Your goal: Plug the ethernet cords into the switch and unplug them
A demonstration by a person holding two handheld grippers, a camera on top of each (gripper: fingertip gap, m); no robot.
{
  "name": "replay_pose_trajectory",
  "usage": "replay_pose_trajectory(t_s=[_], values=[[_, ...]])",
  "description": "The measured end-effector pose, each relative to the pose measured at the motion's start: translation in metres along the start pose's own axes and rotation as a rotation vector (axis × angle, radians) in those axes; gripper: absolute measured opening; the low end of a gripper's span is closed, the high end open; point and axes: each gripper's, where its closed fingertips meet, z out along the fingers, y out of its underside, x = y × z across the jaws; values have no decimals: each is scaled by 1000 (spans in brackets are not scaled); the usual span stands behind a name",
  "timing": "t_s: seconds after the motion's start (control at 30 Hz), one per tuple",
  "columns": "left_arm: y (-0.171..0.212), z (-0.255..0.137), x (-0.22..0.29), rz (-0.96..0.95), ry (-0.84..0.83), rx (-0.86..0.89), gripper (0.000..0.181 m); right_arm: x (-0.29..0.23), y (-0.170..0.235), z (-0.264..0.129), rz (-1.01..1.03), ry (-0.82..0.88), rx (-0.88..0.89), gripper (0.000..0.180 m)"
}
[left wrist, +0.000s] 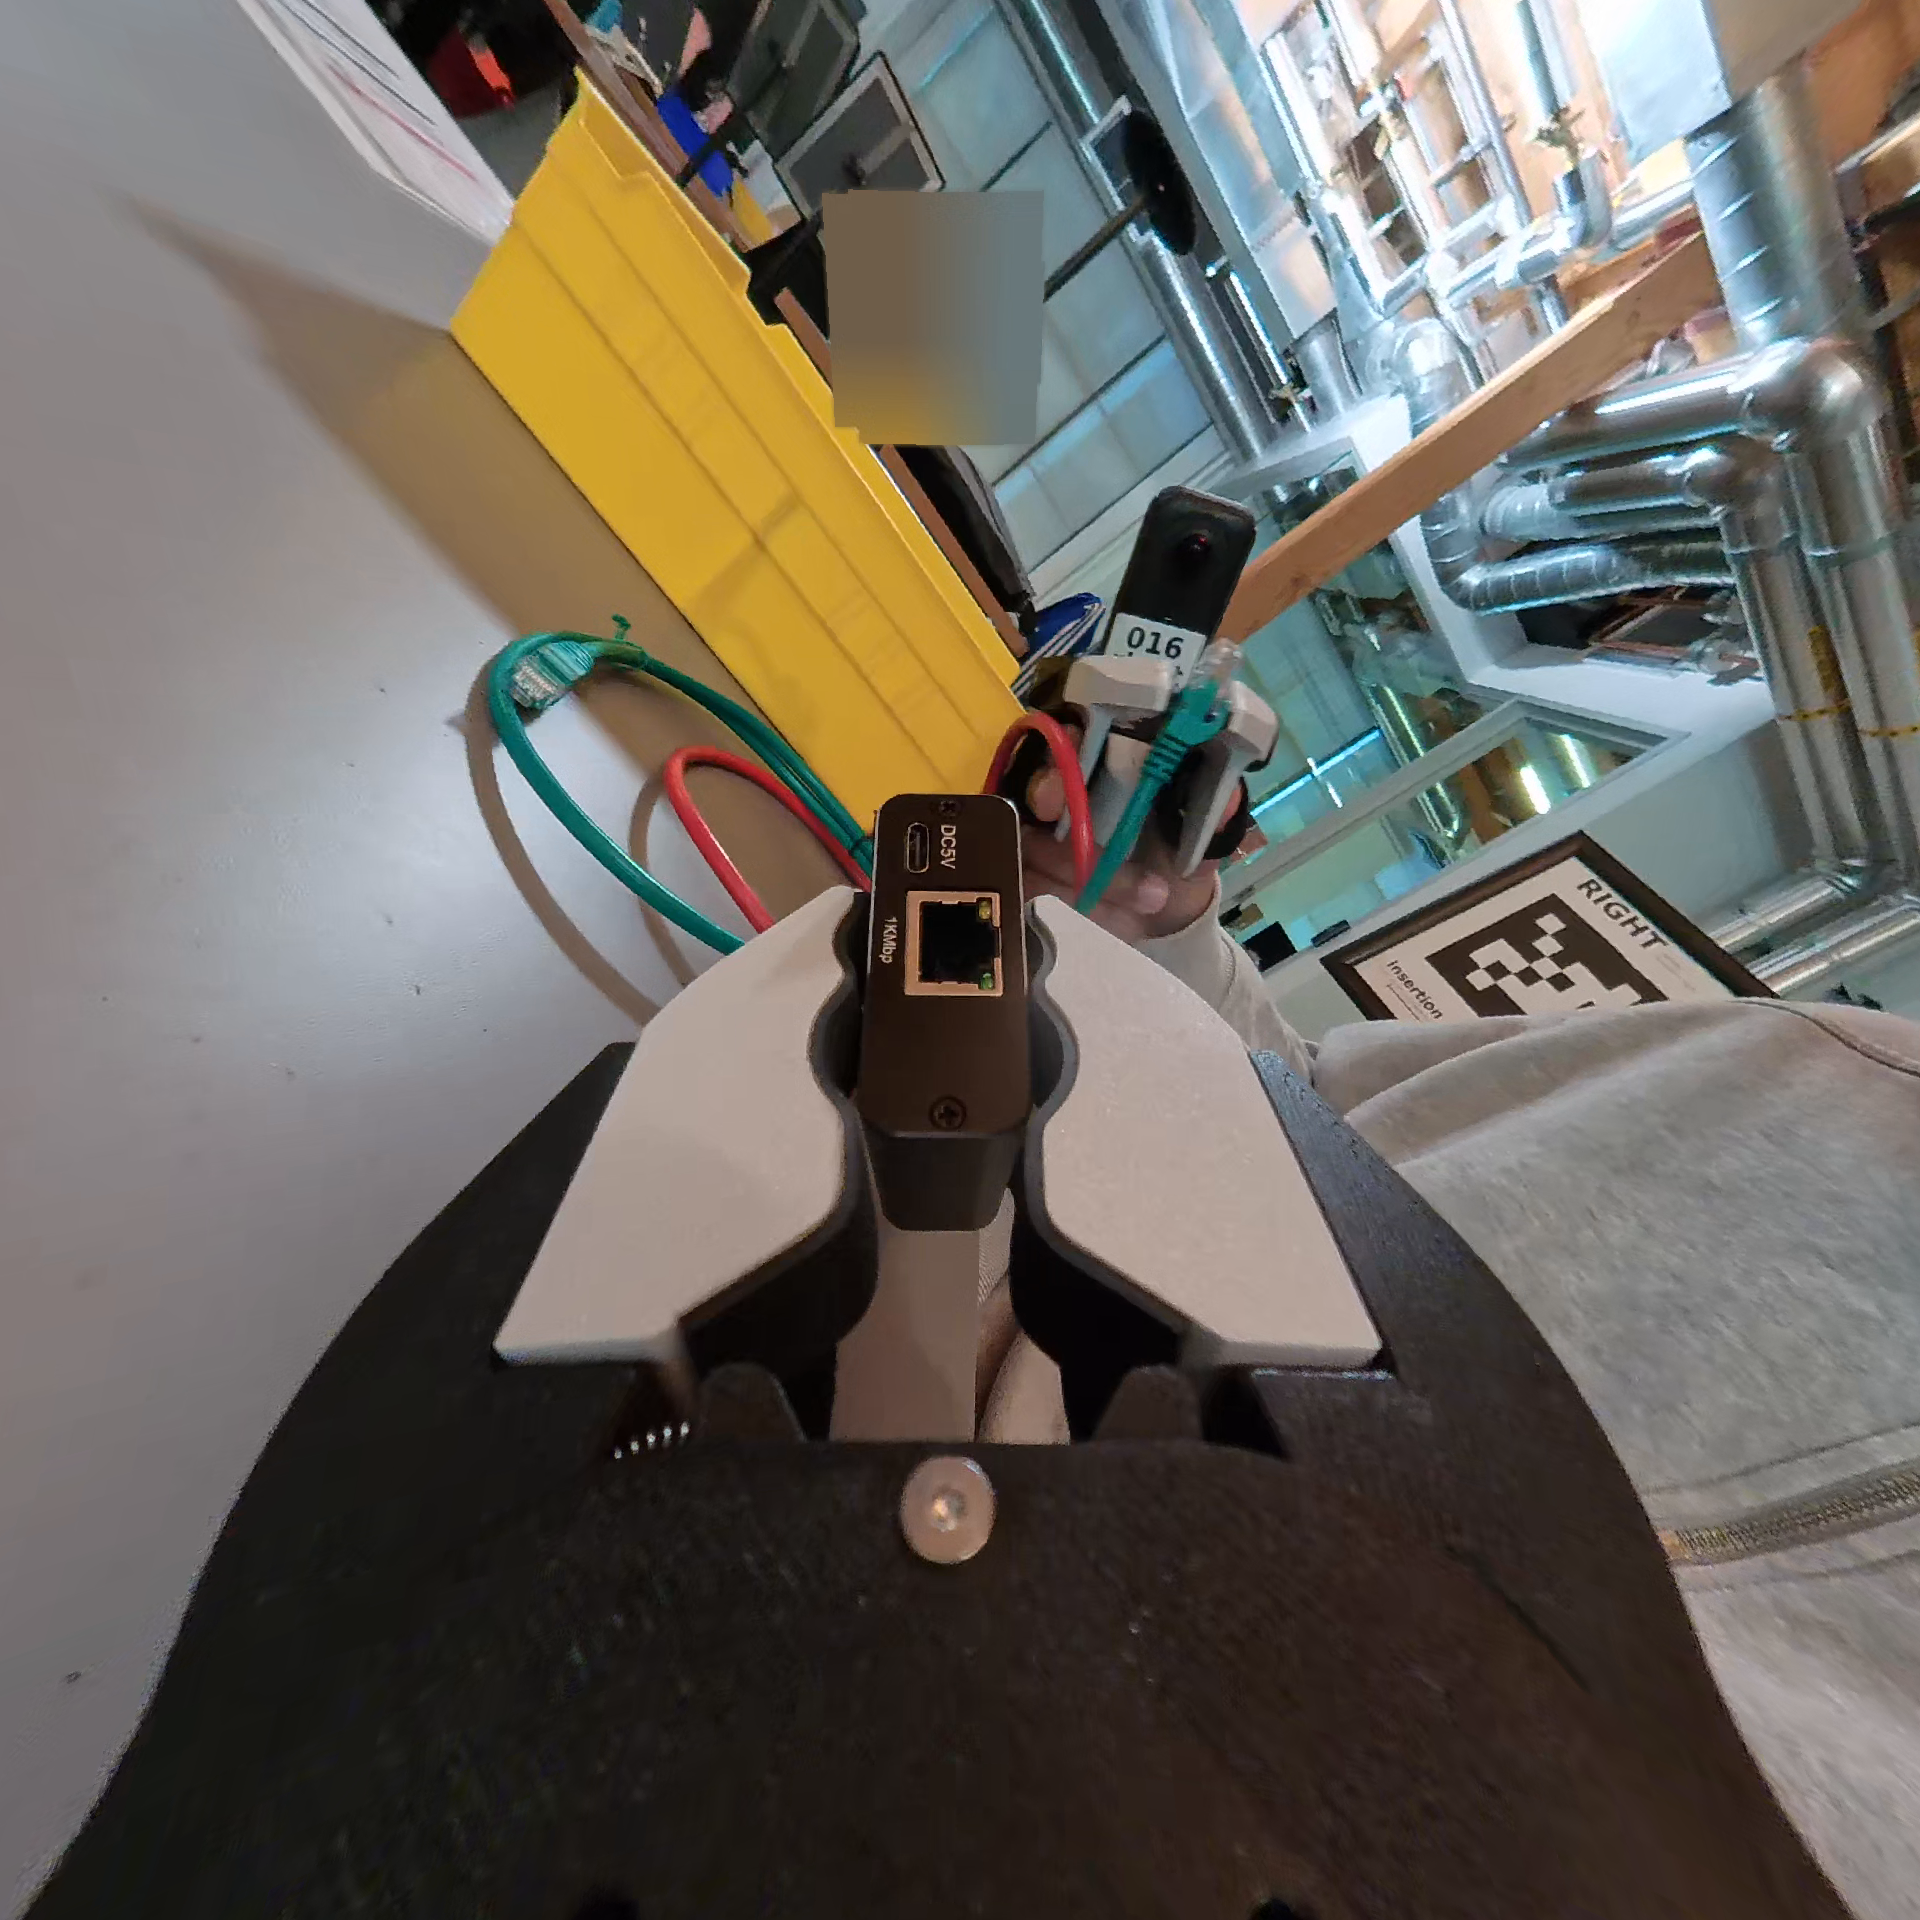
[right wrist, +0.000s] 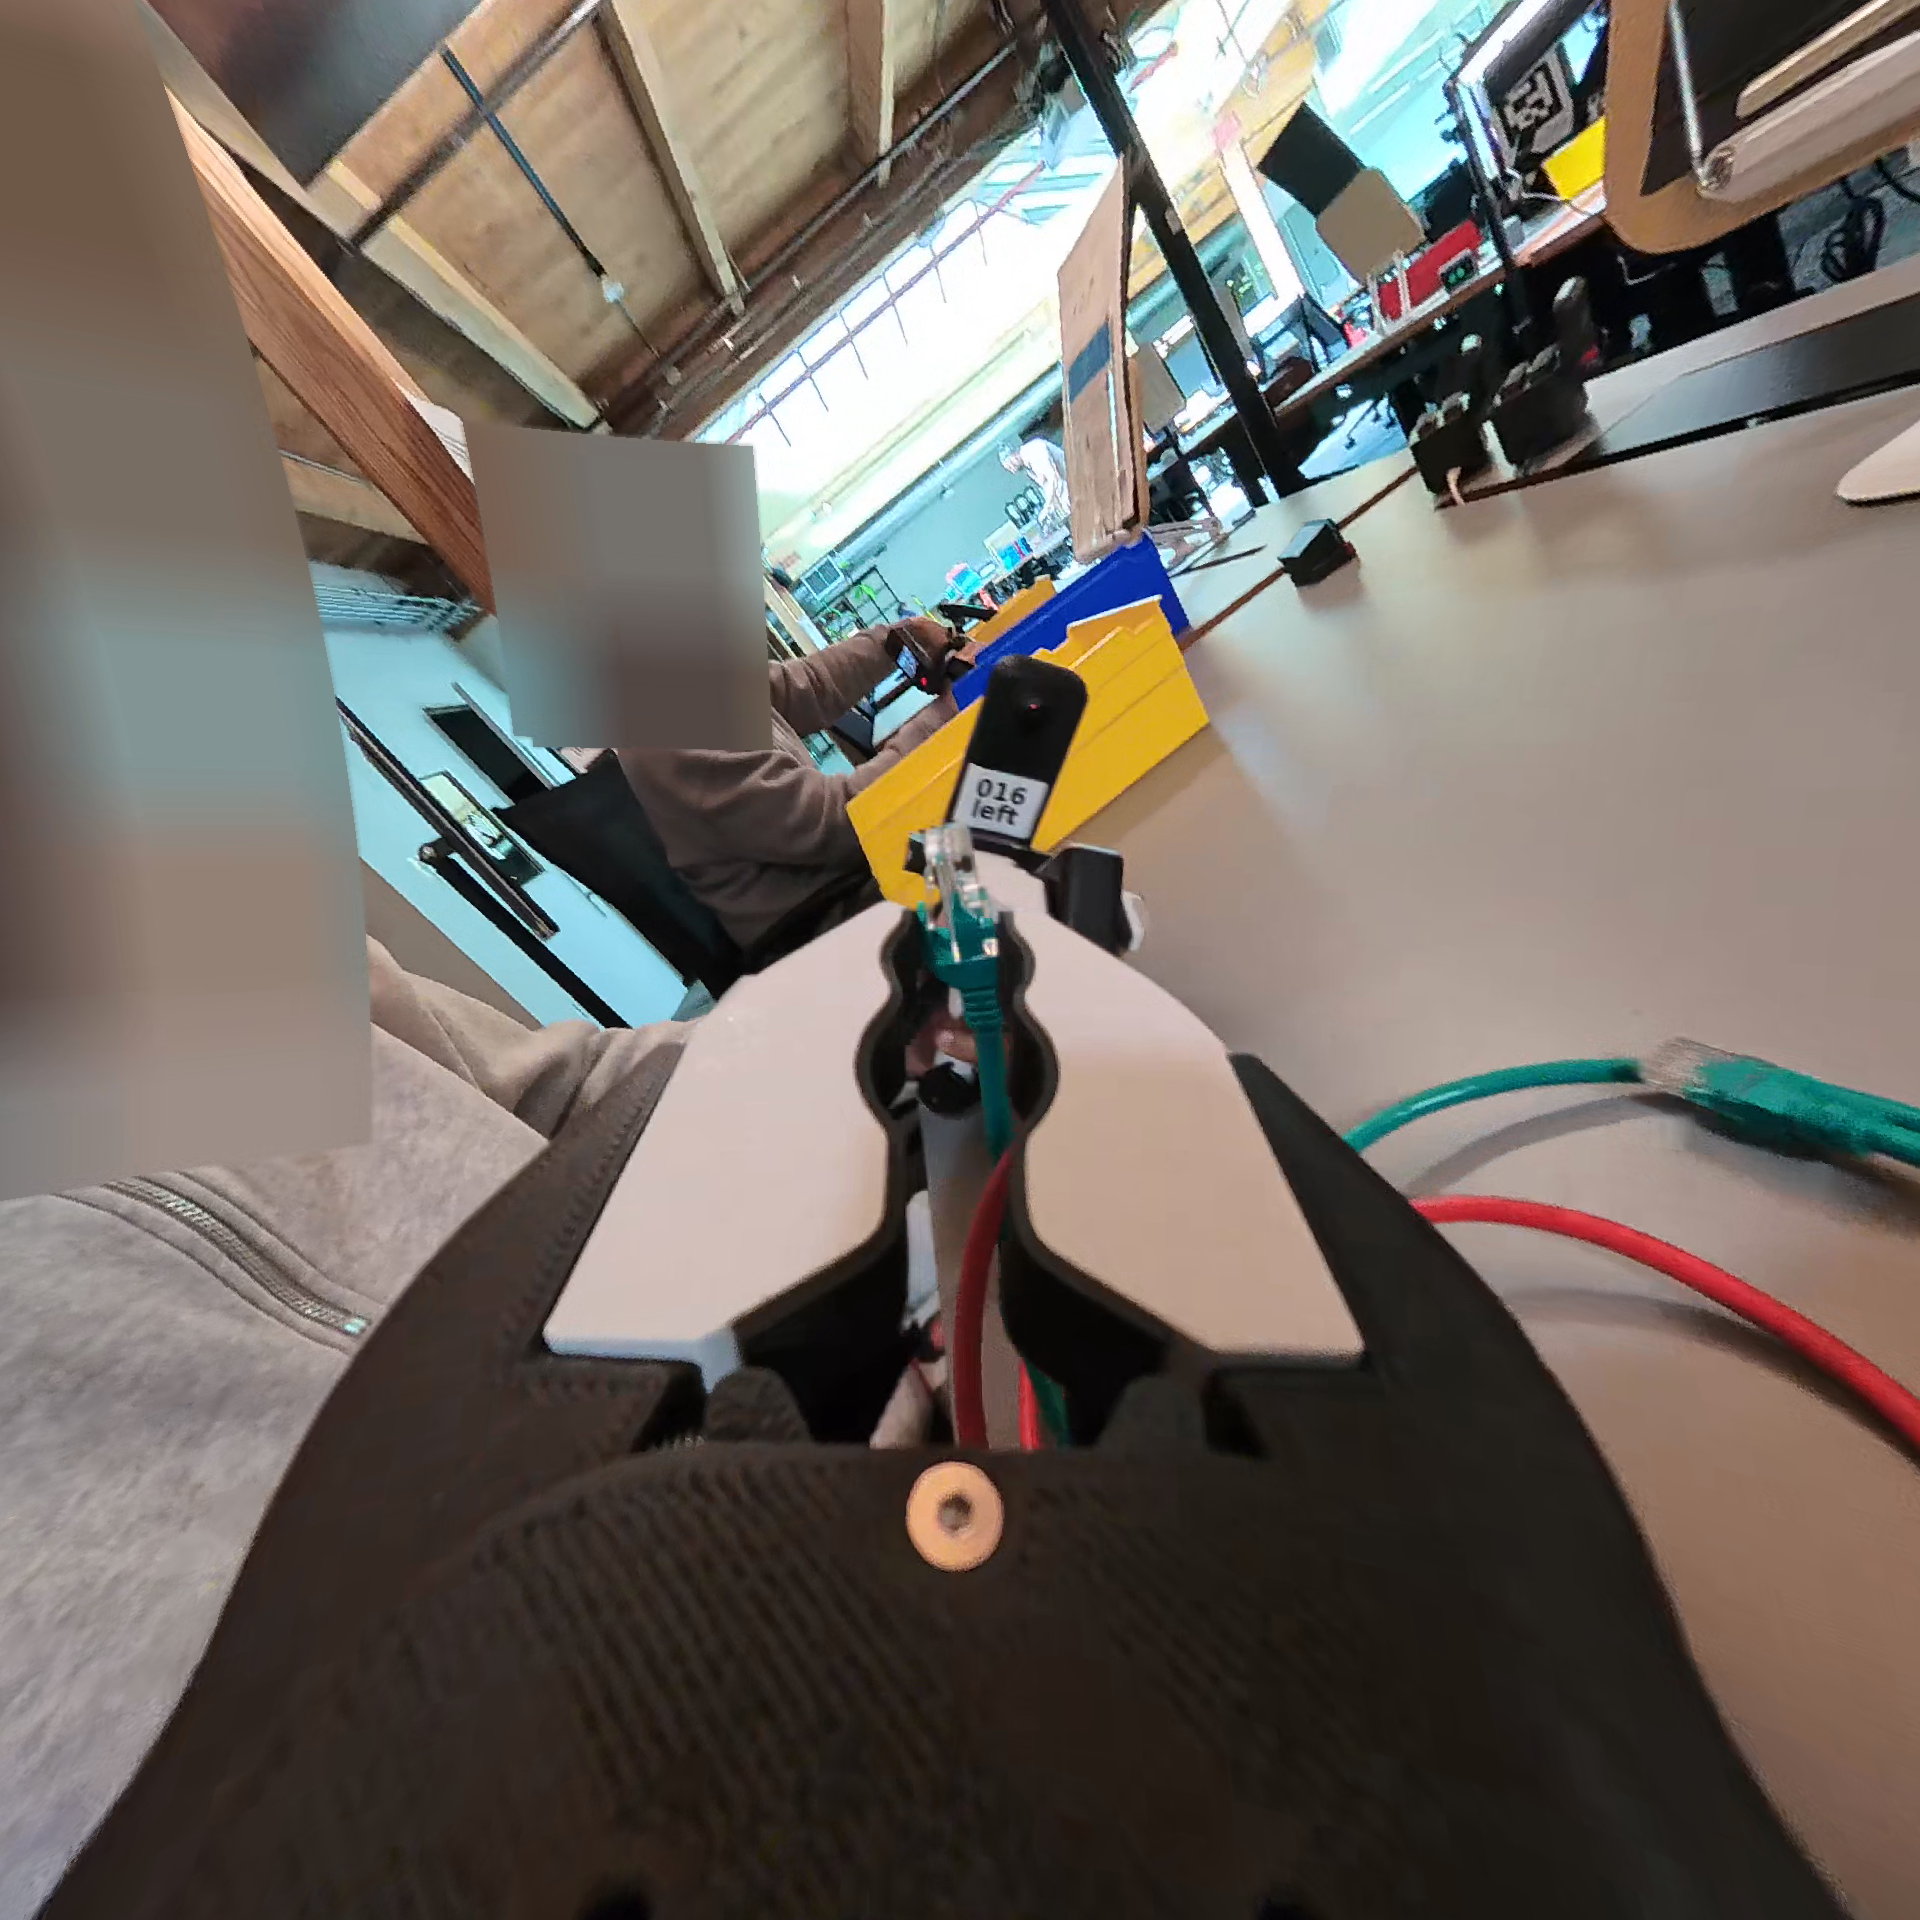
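While clamped, switch (left wrist: 943, 971) apart from plug (right wrist: 961, 914)

- You have two grippers: the left gripper (left wrist: 945, 997) clamps one black switch (left wrist: 943, 966), and the right gripper (right wrist: 961, 935) clamps one plug.
- You have two ethernet cords: one green cord (right wrist: 1496, 1091) and one red cord (right wrist: 1662, 1262).
- You can count two green plugs: one held plug (right wrist: 964, 914) and one loose plug (right wrist: 1766, 1101) lying on the table (right wrist: 1507, 779).
- You see one network port (left wrist: 954, 943) on the switch's end face.
- You see one yellow bin (right wrist: 1081, 727) and one blue bin (right wrist: 1101, 592).
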Motion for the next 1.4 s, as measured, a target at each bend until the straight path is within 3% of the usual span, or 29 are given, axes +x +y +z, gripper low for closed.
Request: replay_pose_trajectory(t_s=[0.1,0.27,0.43,0.57,0.73,0.87,1.0,1.13,1.2,1.3,1.4], values=[[1,-1,-4,-14,-17,-5,26,-14,-10,-1,-44,-44,42,14],[5,-1,-3,-66,33,-30,26,-7,-31,-16,-130,56,139,14],[21,7,10,-46,108,-152,26,4,-32,-19,-87,105,140,15],[27,7,16,-35,147,-200,26,11,-28,-21,-169,192,83,10],[14,-4,15,-65,170,-149,26,23,0,-15,-262,282,-142,25],[-4,-21,13,-116,212,-69,26,29,56,-16,-357,297,-541,30],[-1,-31,14,-166,275,-115,26,42,98,-32,-518,370,-876,31],[-12,-36,11,-199,288,-36,26,54,123,-36,-550,384,-1002,32],[-15,-37,12,-203,299,-17,26,64,131,-41,-591,410,-1065,19],[-17,-38,12,-196,302,-10,26,60,122,-32,-637,387,-1001,13],[-19,-39,18,-184,332,0,26,44,70,-12,-629,382,-711,10]])
